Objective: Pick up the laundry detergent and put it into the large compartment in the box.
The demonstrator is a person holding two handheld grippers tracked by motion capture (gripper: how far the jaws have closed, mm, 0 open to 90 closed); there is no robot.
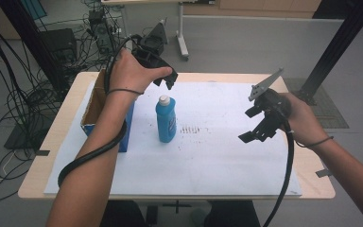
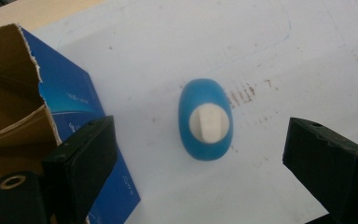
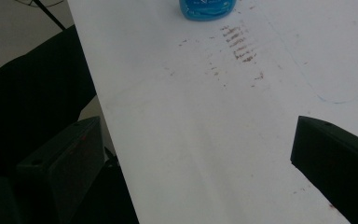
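Note:
A blue bottle (image 1: 166, 120) with a white cap stands upright on the white sheet (image 1: 217, 156), just right of an open blue cardboard box (image 1: 94, 113). My left gripper (image 1: 165, 80) hovers open above and slightly behind the bottle. In the left gripper view I look straight down on the bottle (image 2: 205, 120), its white cap between the two wide-apart jaws, with the box (image 2: 37, 121) at the left. My right gripper (image 1: 255, 125) hangs open over the right part of the sheet, holding nothing. The right gripper view catches the bottle's base (image 3: 206, 9) at the top edge.
Brown smudges (image 1: 191, 129) mark the sheet right of the bottle. The wooden table (image 1: 307, 165) ends close to the sheet on every side. Cables and black frame posts (image 1: 38, 52) stand on the floor behind left; a white table leg (image 1: 183, 33) stands behind.

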